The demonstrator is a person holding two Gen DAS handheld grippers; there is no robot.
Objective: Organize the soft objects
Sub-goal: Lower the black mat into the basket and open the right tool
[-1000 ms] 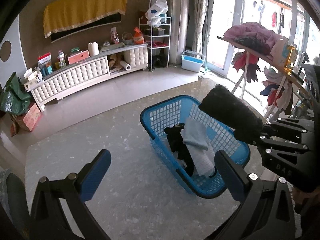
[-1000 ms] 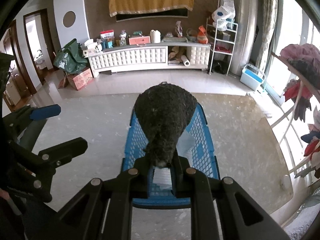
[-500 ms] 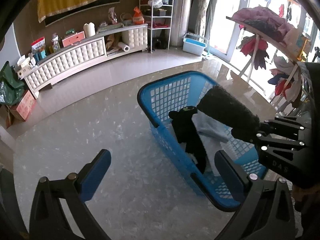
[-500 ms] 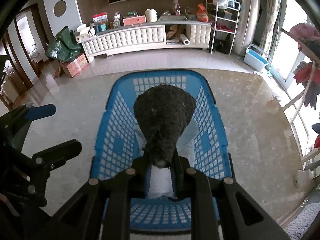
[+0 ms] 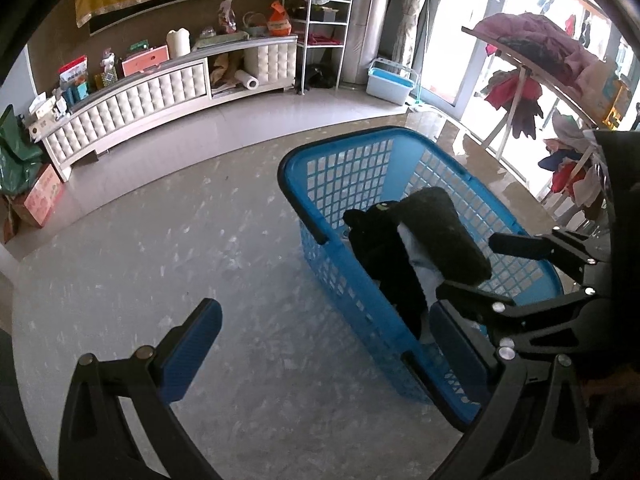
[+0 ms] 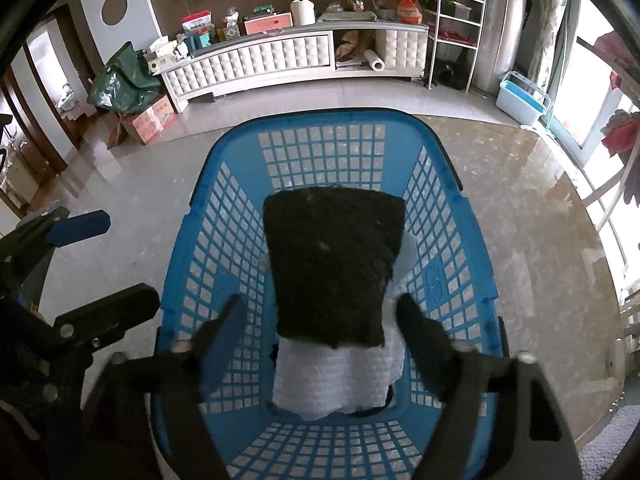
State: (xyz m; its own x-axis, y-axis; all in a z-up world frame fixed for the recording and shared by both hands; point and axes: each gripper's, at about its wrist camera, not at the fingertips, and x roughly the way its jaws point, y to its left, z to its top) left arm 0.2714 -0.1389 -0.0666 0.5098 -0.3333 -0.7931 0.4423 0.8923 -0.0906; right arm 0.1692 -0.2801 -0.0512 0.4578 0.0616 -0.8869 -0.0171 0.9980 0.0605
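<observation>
Marble table [image 5: 168,264]: grey and speckled, glossy, carrying the basket; its far edge curves toward the tiled floor [image 5: 248,120].
Basket [image 6: 434,184]: blue plastic with lattice walls and a dark rim, standing on the table, seen from above by the right camera and from its left flank by the left one.
White cloth [image 6: 340,376]: knitted, lying along the basket floor under the dark pad, its near end reaching toward the near wall.
Dark pad [image 6: 334,264]: fuzzy, squarish, lying loose on top of the white cloth inside the basket, touched by neither finger of the right tool.
Black garment [image 5: 384,256]: limp, draped in the basket beside the pad on the side nearer the left tool.
Right tool [image 6: 320,328]: its jaws have just been opening and now stand spread wide over the basket, the pad's near edge lying between them without contact; in the left view it reaches in from the right.
Left tool [image 5: 324,340]: spread wide and holding nothing, one blue finger [image 5: 188,348] over bare table, the other just at the basket's near rim.
Rack [image 5: 532,60]: draped with clothes, beyond the table by the window.
</observation>
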